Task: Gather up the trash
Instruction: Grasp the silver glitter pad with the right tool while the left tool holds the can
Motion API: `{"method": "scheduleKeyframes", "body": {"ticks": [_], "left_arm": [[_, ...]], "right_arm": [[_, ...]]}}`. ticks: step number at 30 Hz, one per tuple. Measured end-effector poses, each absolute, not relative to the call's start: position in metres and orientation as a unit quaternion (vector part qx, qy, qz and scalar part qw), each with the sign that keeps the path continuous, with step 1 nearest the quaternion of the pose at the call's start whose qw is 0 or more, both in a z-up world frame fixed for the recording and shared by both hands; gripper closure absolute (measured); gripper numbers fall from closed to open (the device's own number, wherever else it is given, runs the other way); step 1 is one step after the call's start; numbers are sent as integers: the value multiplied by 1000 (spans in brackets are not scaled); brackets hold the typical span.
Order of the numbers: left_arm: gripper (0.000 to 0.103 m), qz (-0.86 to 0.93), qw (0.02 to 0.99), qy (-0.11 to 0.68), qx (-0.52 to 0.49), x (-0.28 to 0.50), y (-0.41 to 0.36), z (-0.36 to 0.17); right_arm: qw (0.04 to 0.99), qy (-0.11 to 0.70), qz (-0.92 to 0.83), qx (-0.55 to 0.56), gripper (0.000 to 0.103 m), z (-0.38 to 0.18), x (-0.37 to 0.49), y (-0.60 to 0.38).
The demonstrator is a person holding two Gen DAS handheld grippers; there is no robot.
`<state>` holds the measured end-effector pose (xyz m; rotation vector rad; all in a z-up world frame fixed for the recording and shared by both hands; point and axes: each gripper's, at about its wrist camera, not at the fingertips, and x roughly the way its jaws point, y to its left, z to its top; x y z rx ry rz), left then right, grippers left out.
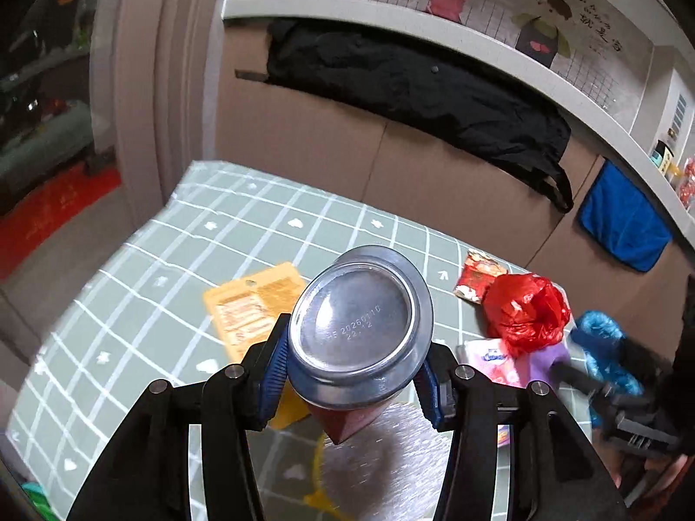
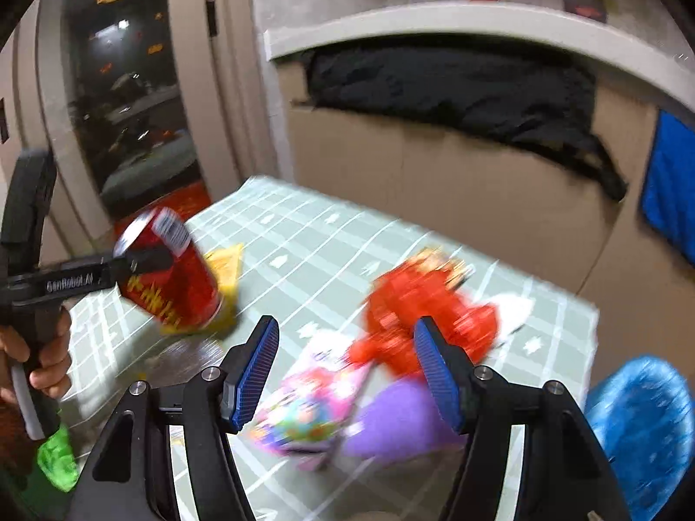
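Green checked tablecloth (image 1: 182, 260) strewn with wrappers, left jaws clenching red can (image 1: 360, 330), right jaws released.

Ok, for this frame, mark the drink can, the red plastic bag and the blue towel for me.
drink can (image 1: 354, 325): left wrist view, on its silver bottom.
red plastic bag (image 1: 525, 310): left wrist view, on its crumpled middle.
blue towel (image 1: 621, 221): left wrist view, on the middle of the hanging cloth.

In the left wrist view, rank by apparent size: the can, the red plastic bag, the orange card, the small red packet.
1. can, inflated by nearness to the lens, clamped in the left gripper
2. red plastic bag and orange card, too alike to rank
3. small red packet
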<state>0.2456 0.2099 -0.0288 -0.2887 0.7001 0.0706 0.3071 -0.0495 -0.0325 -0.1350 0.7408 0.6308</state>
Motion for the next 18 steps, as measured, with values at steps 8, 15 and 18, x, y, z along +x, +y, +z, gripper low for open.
{"method": "scheduleKeyframes", "body": {"ticks": [8, 15, 18], "left_arm": [[52, 65, 929, 324, -166, 201, 252, -21], [52, 81, 921, 335, -183, 177, 276, -34], [52, 86, 918, 339, -184, 171, 280, -38]], "right_arm": [[834, 403, 368, -82, 41, -72, 272, 18], [802, 426, 399, -125, 39, -104, 254, 69], [809, 406, 393, -163, 38, -106, 241, 80]]}}
